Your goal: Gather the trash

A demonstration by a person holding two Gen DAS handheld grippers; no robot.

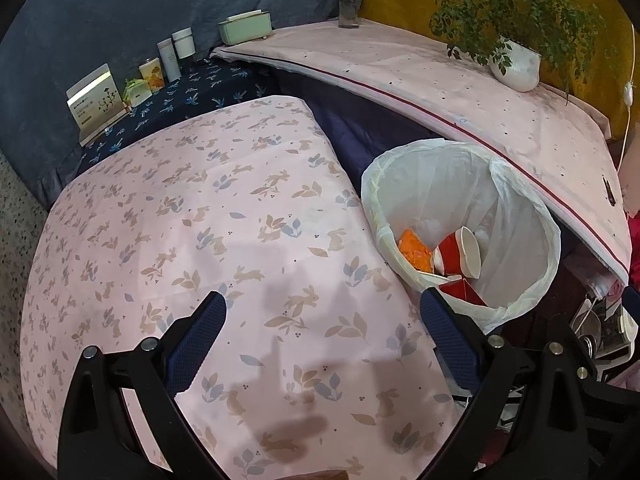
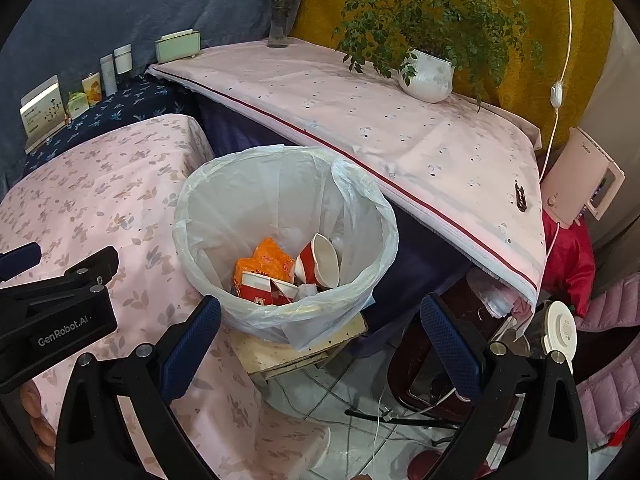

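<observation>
The round bin lined with a thin white plastic bag (image 2: 280, 240) sits wedged between the two pink-clothed tables, presumably so trash drops in from either. Inside lie crushed red-and-white paper cups (image 2: 316, 264) and an orange crumpled wrapper (image 2: 264, 260). The left gripper (image 1: 322, 320) and right gripper (image 2: 320, 320) both gape, released and empty; the bin is at one o'clock from the left, twelve from the right.

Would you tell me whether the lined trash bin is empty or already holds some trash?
It holds trash: the trash bin contains crushed red-and-white paper cups and an orange wrapper, well below the rim.
</observation>
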